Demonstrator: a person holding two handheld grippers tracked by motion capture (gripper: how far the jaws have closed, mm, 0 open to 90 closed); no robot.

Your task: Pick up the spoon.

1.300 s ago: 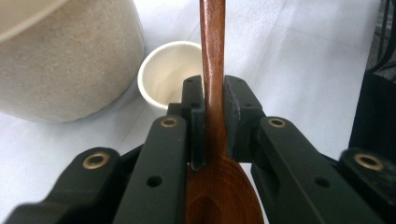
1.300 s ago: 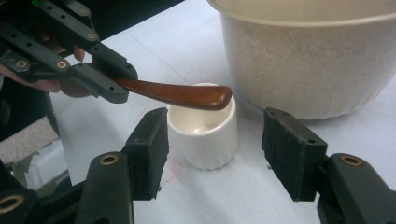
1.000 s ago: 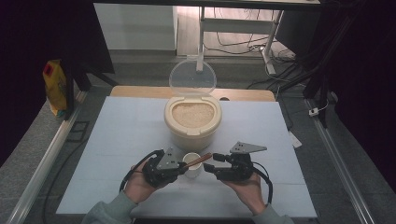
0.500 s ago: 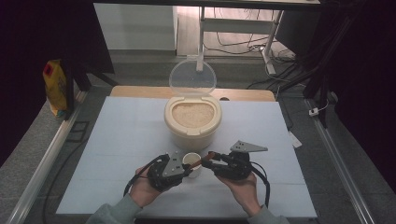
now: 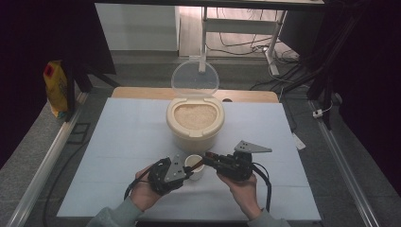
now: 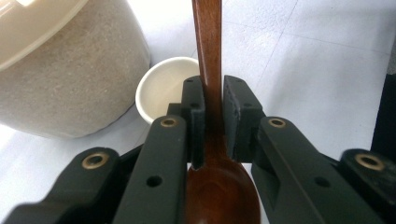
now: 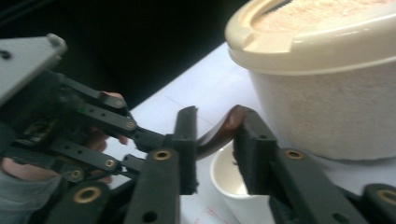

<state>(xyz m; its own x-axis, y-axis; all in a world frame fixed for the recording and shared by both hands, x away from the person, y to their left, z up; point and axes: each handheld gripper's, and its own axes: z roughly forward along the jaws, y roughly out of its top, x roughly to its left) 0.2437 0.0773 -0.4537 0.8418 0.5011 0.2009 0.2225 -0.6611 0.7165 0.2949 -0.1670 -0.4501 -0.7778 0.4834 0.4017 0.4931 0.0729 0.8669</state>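
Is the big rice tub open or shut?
Open. The rice tub's clear lid stands tipped up behind it, and the rice shows.

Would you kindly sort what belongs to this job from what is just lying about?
In use:
- wooden spoon
- small white cup
- open rice container
- left tongs
- right tongs

Lying about:
- yellow bag
- cables on the floor

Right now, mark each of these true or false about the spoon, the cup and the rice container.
1. The left hand-held gripper is shut on the wooden spoon. True.
2. The rice container has its lid closed. False: the clear lid stands open.
3. The small cup sits in front of the container, between both grippers. True.
4. The cup is full of rice. False: it looks empty.
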